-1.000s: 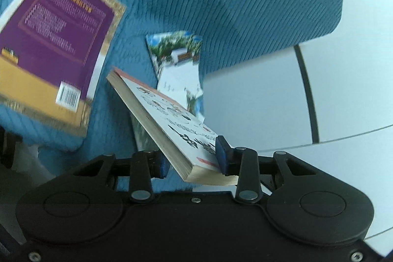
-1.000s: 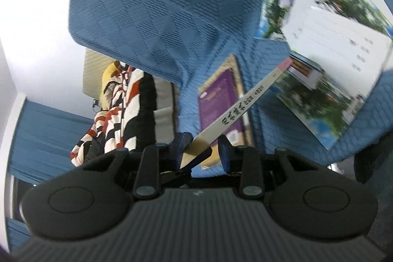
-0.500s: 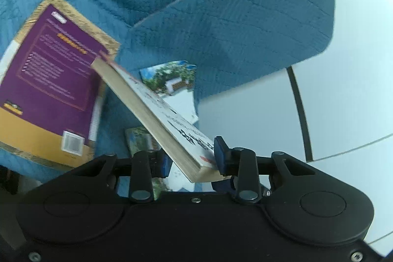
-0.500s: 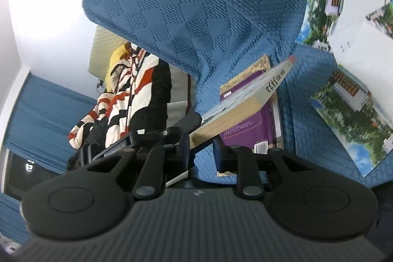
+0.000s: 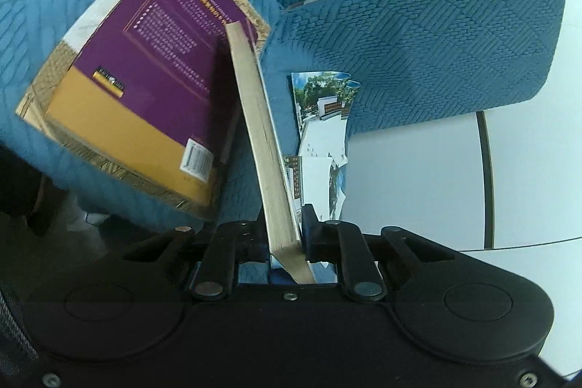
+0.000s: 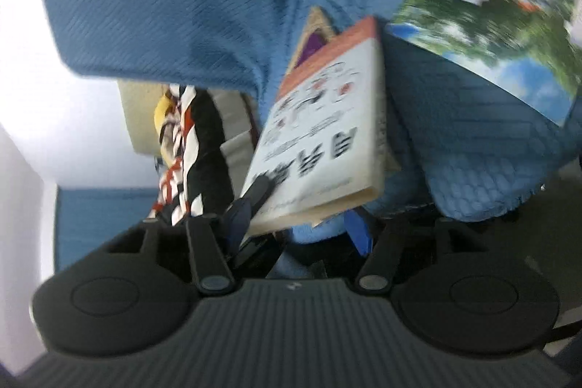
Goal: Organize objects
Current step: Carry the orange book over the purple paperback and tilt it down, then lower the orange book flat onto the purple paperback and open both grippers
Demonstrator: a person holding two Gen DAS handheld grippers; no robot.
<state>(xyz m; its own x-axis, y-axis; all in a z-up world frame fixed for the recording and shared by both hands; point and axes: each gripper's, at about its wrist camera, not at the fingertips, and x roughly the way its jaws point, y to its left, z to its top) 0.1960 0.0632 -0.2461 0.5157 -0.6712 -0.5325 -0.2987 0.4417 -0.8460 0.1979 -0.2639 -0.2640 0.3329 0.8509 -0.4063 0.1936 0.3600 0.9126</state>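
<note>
Left tongs [image 5: 287, 239] angled somewhat downward over the blue quilted sofa [image 5: 418, 24], clenched on the lower corner of a thin white paperback [image 5: 260, 140]. Their jaws have just been closing, the book between them. The book stands nearly on edge in the left wrist view, page block facing the camera, its far end over the purple-and-gold book [image 5: 145, 75] lying flat on the sofa seat.

Right tongs [image 6: 302, 224] also tilted slightly downward, view blurred. Jaws have just been opening and stand released: the blue pad [image 6: 358, 233] on the right sits clear of the paperback [image 6: 320, 140], whose near edge lies toward the left finger. Whether that finger touches it I cannot tell. A tip of the left tongs shows dark on the cover's lower left corner.

Photo brochures [image 5: 320, 126] lie on the seat just right of the paperback; in the right wrist view a brochure [image 6: 483, 39] sits at upper right.

Against a second ago: the paperback was slanted with its cover showing and held at both ends; now it is turned up on edge and only the left grip holds. The purple book appears closer and larger in the left wrist view.
</note>
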